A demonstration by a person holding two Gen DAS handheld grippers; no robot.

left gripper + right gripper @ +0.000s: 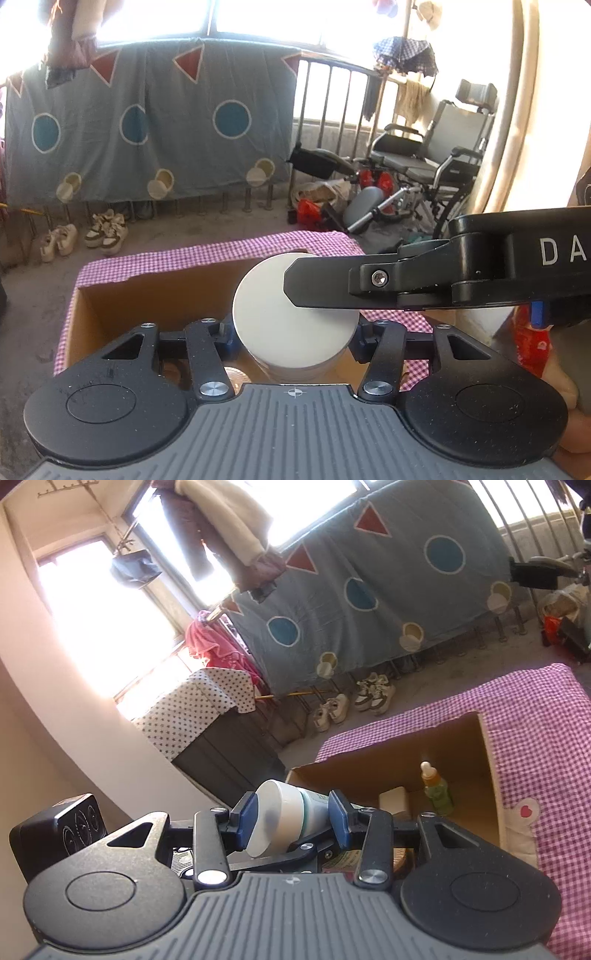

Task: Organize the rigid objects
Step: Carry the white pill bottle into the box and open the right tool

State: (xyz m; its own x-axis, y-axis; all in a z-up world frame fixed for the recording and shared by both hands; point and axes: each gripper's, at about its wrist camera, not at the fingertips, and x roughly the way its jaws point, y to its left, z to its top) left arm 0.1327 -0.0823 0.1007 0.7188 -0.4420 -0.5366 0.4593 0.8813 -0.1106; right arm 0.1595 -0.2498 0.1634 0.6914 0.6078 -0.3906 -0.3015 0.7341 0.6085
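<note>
A white jar with a flat white lid [280,325] hangs over an open cardboard box [147,291]. My left gripper [291,341] is shut on the jar's body, a blue pad [227,341] on each side. My right gripper [332,284] comes in from the right, one black finger lying across the lid. In the right wrist view my right gripper [291,819] is shut on the white lid [273,812], with its blue pads [338,821] pressing both sides. A teal ring shows under the lid. The jar's lower part is hidden.
The box [406,746] stands on a purple checked cloth [535,720] and holds a baby bottle [437,794], a cream block [395,801] and a round item. Shoes [107,232] lie on the floor beyond, a wheelchair [436,155] at the right. A black device [59,830] sits at left.
</note>
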